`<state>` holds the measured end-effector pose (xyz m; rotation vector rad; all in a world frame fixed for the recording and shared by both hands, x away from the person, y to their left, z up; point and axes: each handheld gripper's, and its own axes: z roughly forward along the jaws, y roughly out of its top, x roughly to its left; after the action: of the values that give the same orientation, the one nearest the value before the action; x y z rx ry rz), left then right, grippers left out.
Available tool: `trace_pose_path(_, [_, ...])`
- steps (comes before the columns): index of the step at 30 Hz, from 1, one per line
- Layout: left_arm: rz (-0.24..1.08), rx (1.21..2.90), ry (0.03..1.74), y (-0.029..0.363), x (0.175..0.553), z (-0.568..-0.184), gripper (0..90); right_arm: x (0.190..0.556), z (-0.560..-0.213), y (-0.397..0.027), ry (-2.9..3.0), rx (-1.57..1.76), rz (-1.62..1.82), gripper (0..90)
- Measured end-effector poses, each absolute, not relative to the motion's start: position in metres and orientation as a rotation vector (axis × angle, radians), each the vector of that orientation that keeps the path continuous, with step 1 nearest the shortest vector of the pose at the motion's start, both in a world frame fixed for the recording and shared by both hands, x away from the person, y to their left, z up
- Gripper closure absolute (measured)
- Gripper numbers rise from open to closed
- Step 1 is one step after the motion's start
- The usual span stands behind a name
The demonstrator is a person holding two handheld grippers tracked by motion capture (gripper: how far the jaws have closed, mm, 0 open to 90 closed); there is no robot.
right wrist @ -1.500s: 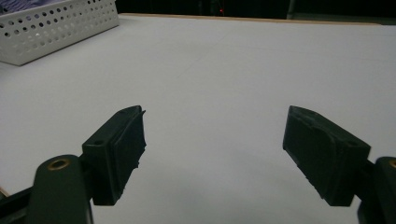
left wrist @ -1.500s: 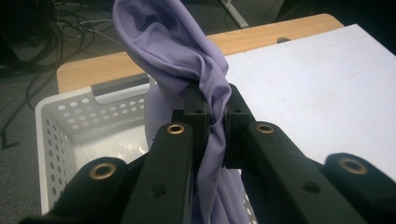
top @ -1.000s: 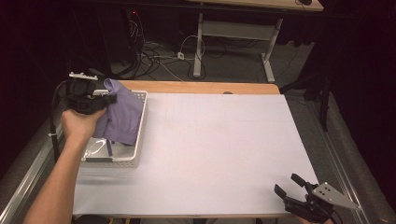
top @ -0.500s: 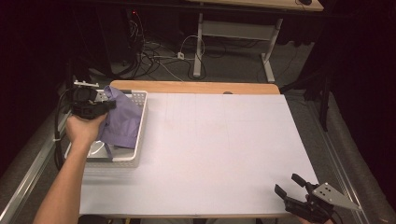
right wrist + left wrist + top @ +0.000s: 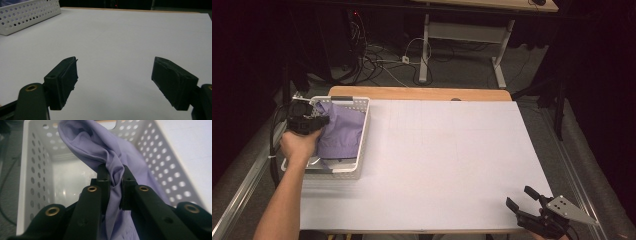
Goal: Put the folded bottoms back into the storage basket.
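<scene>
Presently, a crumpled lilac fabric garment [image 5: 100, 147] is pinched between the pads of the left tool [image 5: 113, 178], hanging into the white perforated plastic basket [image 5: 362, 145] at the table's [image 5: 452, 165] left edge; the right tool [image 5: 113, 82] is held wide apart over bare table, gripping nothing.

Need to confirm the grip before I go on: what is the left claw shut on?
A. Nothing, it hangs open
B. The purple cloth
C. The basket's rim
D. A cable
B: in the left gripper view the left claw pinches a fold of the purple cloth above the white basket.
</scene>
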<state>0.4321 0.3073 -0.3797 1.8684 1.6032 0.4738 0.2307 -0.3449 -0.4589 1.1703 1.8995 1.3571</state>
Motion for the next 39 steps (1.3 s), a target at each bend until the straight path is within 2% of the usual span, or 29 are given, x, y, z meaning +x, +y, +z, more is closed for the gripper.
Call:
trace_pose_path(15, [0.482, 1.897, 1.636, 0.300, 0.439, -0.396, 75.8, 0.229, -0.458, -0.345, 1.895, 1.165, 1.356, 22.1])
trace_pose_path(20, [0.490, 1.945, 1.663, 0.298, 0.445, -0.404, 66.6, 0.230, -0.459, -0.345, 1.896, 1.168, 1.354, 22.1])
trace_pose_path(23, [0.490, 1.933, 1.682, 0.298, 0.446, -0.405, 56.3, 0.230, -0.459, -0.345, 1.898, 1.169, 1.353, 22.1])
trace_pose_path(26, [0.508, 1.919, 1.669, 0.297, 0.444, -0.402, 49.8, 0.230, -0.459, -0.345, 1.899, 1.170, 1.352, 22.1])
trace_pose_path(33, [0.560, 1.913, 1.595, 0.293, 0.434, -0.385, 41.4, 0.230, -0.459, -0.344, 1.898, 1.169, 1.351, 22.1])
trace_pose_path(39, [0.583, 1.892, 1.500, 0.289, 0.424, -0.369, 38.2, 0.230, -0.459, -0.345, 1.897, 1.170, 1.351, 22.1])
